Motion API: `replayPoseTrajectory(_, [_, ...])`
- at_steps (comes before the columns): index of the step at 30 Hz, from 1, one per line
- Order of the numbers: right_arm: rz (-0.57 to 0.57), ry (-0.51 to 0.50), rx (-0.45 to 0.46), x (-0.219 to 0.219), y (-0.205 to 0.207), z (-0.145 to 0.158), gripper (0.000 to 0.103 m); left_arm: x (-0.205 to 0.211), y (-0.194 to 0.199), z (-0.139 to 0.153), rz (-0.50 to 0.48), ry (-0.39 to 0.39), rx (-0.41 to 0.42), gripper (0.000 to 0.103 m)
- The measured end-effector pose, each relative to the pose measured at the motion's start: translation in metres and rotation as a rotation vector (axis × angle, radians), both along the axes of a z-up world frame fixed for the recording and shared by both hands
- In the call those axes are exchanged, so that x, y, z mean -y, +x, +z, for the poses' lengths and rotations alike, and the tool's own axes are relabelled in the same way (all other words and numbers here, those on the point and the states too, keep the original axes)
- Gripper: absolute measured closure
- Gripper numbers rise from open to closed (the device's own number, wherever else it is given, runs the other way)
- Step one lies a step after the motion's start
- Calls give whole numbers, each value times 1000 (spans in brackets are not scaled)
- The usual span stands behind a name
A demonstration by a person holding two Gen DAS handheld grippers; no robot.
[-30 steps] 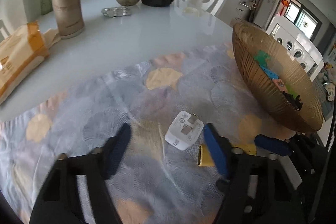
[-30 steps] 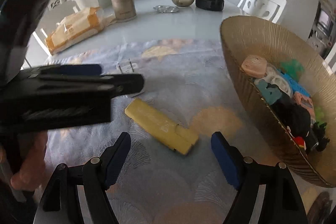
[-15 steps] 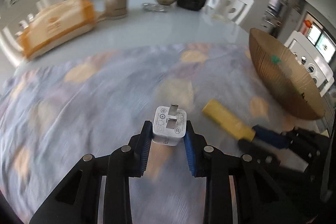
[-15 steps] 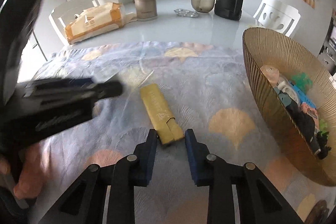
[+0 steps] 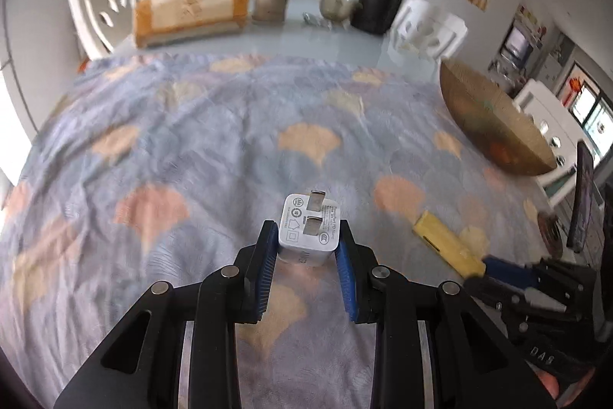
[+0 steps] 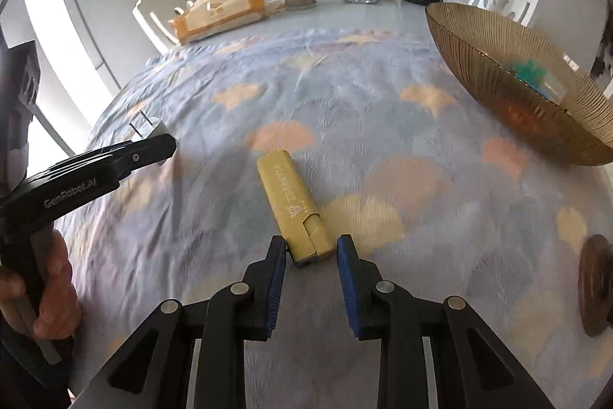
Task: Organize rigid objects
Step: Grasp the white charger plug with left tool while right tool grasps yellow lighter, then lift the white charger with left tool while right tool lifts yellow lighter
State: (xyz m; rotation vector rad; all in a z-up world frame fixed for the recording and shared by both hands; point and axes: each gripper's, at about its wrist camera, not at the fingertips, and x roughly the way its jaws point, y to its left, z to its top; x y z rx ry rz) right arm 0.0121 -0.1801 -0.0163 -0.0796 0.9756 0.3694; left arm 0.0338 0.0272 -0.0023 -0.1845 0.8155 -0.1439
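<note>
Charger [image 5: 309, 230] up, clamped tight in my left jaws; bowl [image 6: 509, 79] already holds some pieces.
Yellow case [image 6: 293, 207] lies on the table, its near end between my right jaws, narrowly parted, unclear if gripping; both await bowling.

left tongs [image 5: 306, 248]: clamped, raised | right tongs [image 6: 311, 255]: narrowed, low, level

One charger [image 5: 309, 230], one yellow case [image 6: 293, 206], one bowl [image 6: 509, 83].

We cannot make out the motion-blurred contents of the bowl [image 5: 494, 123]. Its right edge [image 6: 597, 125] is cut off by the picture's rim.
</note>
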Motion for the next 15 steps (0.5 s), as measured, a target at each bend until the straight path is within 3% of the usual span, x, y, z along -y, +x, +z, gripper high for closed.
replayPoseTrajectory(2, [4,-26,2,-4,-1,0,74,-2,-3,3,7,-5,31,76])
replayPoseTrajectory(4, [15,-36,-1,-8,-3,-1,58,-2,-1,0,2,-12,14,76])
replayPoseTrajectory(5, [13,-58,3,-12,-2,-2,41,-2,0,-1,3,-9,5,76])
replayPoseTrajectory(6, [8,-77,6,-13,-1,-3,38,-1,-1,-1,2,-6,4,76])
replayPoseTrajectory(13, [29,-132,27,-28,26,-3,38,5,-4,0,-14,18,20,76])
replayPoseTrajectory(15, [35,-113,42,-28,28,-3,44,5,-4,0,-16,22,19,76])
